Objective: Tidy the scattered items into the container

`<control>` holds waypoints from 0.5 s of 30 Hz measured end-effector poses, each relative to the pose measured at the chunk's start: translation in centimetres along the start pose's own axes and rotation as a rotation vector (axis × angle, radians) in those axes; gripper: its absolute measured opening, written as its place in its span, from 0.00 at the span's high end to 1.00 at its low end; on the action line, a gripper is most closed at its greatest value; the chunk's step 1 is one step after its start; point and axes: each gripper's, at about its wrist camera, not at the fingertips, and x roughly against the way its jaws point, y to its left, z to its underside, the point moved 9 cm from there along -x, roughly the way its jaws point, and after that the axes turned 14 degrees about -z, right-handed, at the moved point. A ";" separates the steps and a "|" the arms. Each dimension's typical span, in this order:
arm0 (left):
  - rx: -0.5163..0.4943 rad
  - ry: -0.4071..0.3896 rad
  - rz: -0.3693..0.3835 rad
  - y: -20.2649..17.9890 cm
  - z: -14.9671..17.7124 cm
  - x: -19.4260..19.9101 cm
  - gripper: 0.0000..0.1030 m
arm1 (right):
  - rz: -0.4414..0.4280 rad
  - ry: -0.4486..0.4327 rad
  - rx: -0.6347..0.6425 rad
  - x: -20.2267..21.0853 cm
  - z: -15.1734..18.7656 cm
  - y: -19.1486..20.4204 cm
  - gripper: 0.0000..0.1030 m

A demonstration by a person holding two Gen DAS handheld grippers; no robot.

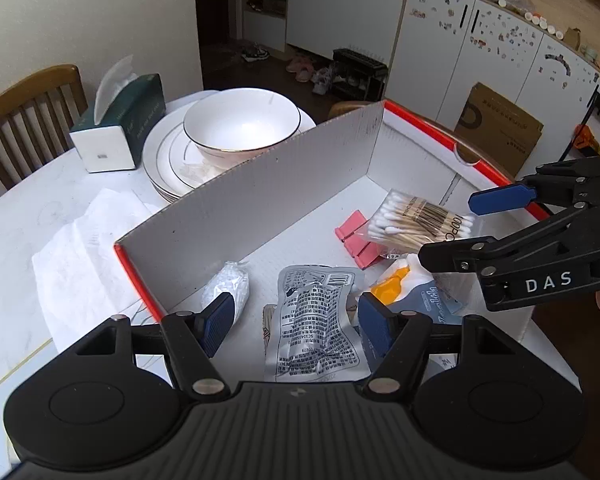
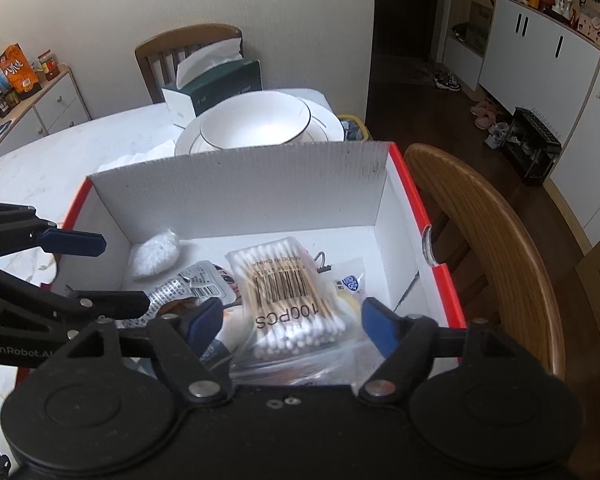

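A white cardboard box (image 1: 260,200) with a red rim stands on the table. In it lie a silver printed sachet (image 1: 316,320), a bag of cotton swabs (image 1: 416,220), pink clips (image 1: 356,240), a small bag of white beads (image 1: 224,284) and a blue-and-orange packet (image 1: 404,284). My left gripper (image 1: 296,320) is open over the sachet, its pads clear of it. From the right, my right gripper (image 1: 456,228) reaches in beside the swabs. In the right wrist view the right gripper (image 2: 292,324) is open, with the swab bag (image 2: 288,288) lying loose between its fingers. The left gripper (image 2: 108,274) is at the left.
Behind the box, a white bowl (image 1: 240,120) sits on stacked plates next to a green tissue box (image 1: 128,124). A crumpled white paper towel (image 1: 80,256) lies left of the box. A wooden chair (image 2: 500,240) stands close against the box's right side.
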 end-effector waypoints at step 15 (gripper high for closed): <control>0.055 -0.118 0.001 1.1 0.8 5.3 0.34 | -0.023 -0.065 0.024 3.4 0.3 3.2 0.22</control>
